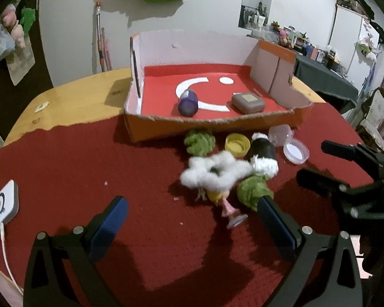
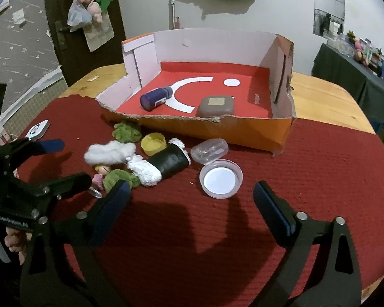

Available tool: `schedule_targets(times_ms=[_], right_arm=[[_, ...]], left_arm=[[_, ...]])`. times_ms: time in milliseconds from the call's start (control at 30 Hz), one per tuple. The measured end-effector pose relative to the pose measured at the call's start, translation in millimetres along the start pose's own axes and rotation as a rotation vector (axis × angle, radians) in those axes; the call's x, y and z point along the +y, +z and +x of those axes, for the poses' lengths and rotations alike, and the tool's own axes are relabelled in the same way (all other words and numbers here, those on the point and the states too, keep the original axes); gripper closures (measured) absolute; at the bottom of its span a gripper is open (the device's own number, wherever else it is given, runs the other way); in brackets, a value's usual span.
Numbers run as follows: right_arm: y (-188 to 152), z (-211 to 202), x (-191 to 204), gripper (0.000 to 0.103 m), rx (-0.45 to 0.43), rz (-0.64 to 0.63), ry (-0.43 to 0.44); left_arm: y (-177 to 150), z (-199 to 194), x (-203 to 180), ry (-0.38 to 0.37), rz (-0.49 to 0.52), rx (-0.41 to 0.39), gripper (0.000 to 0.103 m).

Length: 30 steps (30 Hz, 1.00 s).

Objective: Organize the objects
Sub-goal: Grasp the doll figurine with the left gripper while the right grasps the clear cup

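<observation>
An open orange cardboard box (image 1: pixel 151 128) (image 2: pixel 243 133) with a red floor holds a purple bottle (image 1: pixel 188 102) (image 2: pixel 156 98) lying down and a brown case (image 1: pixel 248 103) (image 2: pixel 215 106). In front of it on the red cloth lie a white fluffy scrunchie (image 1: pixel 215 172) (image 2: pixel 110 152), a small doll (image 1: pixel 224 199) (image 2: pixel 102 172), two green scrunchies (image 1: pixel 199 140) (image 1: pixel 252 190), a yellow cap (image 1: pixel 236 144) (image 2: pixel 153 143), a black-and-white roll (image 1: pixel 262 153) (image 2: pixel 166 166), a clear case (image 2: pixel 209 151) and a clear lid (image 1: pixel 295 151) (image 2: pixel 220 179). My left gripper (image 1: pixel 192 215) is open, just short of the doll. My right gripper (image 2: pixel 192 197) is open near the lid.
A white device (image 1: pixel 3 206) with a cable lies at the cloth's left edge. Bare wood tabletop (image 1: pixel 76 94) shows beside and behind the box. The right gripper (image 1: pixel 345 168) shows at the right of the left wrist view; the left gripper (image 2: pixel 53 163) shows at the left of the right wrist view.
</observation>
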State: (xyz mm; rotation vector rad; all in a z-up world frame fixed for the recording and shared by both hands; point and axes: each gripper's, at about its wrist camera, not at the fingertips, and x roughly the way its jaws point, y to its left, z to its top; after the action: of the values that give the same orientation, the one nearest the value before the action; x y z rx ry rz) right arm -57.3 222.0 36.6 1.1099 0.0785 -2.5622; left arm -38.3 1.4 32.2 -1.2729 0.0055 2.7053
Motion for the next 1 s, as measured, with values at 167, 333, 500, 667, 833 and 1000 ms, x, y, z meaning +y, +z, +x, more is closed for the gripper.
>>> schedule_targets(times_ms=[167,333,500,667,833,1000], right_arm=[[-3,5,-6,0.023,0.016,0.011,-0.016],[-4,13,-13,0.036,0.03,0.029,-0.025],[-2,21,-20,0.043,0.038,0.044,-0.038],[0,26,-22,0.047,0.037,0.044,-0.052],[4,34,-17,0.051,0.031,0.02,-0.079],[7,39,-7,0.063,0.029,-0.028,-0.103]], left_arm=[[-7,5,-2,0.004,0.002,0.006,0.001],[-10,10,-6,0.02,0.018,0.008,0.005],[-12,15,-8,0.016,0.019,0.02,0.015],[-12,17,-9,0.015,0.02,0.015,0.024],[-12,17,-9,0.021,0.02,0.006,0.038],[-8,16,-2,0.01,-0.005,0.003,0.055]])
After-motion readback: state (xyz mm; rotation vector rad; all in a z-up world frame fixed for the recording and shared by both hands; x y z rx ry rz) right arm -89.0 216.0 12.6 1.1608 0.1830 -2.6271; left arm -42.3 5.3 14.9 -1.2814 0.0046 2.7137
